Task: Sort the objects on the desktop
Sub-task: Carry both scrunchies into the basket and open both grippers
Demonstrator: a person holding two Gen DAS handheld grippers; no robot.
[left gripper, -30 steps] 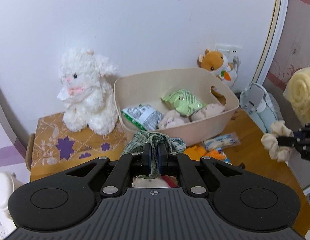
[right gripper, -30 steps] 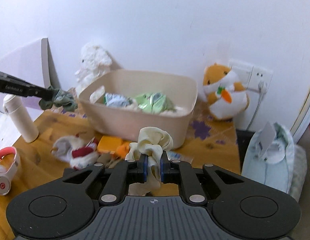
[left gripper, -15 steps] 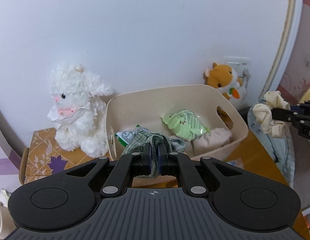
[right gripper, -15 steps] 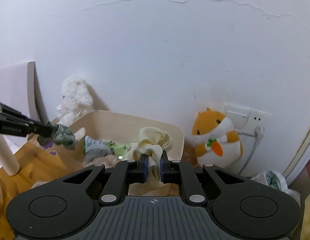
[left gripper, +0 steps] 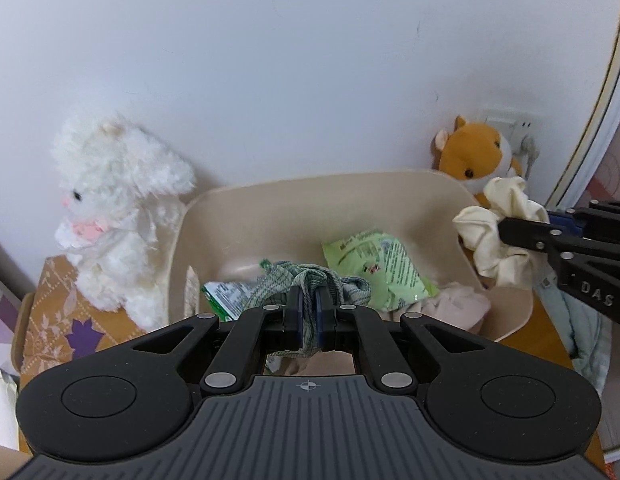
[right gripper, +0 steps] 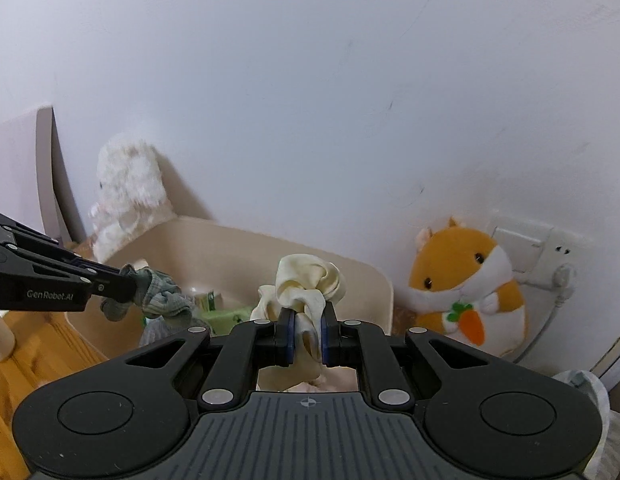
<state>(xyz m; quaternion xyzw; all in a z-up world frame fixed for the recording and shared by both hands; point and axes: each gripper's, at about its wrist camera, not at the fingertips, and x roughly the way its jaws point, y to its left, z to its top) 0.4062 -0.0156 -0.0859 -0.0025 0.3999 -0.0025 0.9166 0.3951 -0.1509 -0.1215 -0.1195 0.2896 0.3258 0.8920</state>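
1. In the left wrist view, the left gripper (left gripper: 308,307) fills the lower half of the frame, its jaws closed tight on a green checked scrunchie (left gripper: 310,280) that bunches up above the blue pads at frame centre.
2. In the right wrist view, the right gripper (right gripper: 308,334) sits low at centre, jaws pinched on a cream scrunchie (right gripper: 305,286) that puffs out above the fingers.
3. Just behind both held scrunchies is a beige plastic bin (left gripper: 310,200), spread across the middle of the left wrist view. The green checked scrunchie hangs over its interior; the cream scrunchie hangs at the bin's right rim, seen at mid right in that view.
4. Inside the bin lie a light green snack packet (left gripper: 374,260) right of centre, a green and white packet (left gripper: 225,296) partly hidden by the gripper, and pale pinkish soft fabric (left gripper: 458,304) at the right.
5. A wooden desk (right gripper: 25,344) shows at the lower left of the right wrist view.
6. A fluffy white plush lamb (left gripper: 117,216) stands left of the bin on a yellow patterned cloth (left gripper: 53,320), at mid left.
7. An orange hamster plush (right gripper: 470,284) holding a carrot sits right of the bin against the white wall (left gripper: 310,60), beside a wall socket (right gripper: 526,248) with a plug in it.
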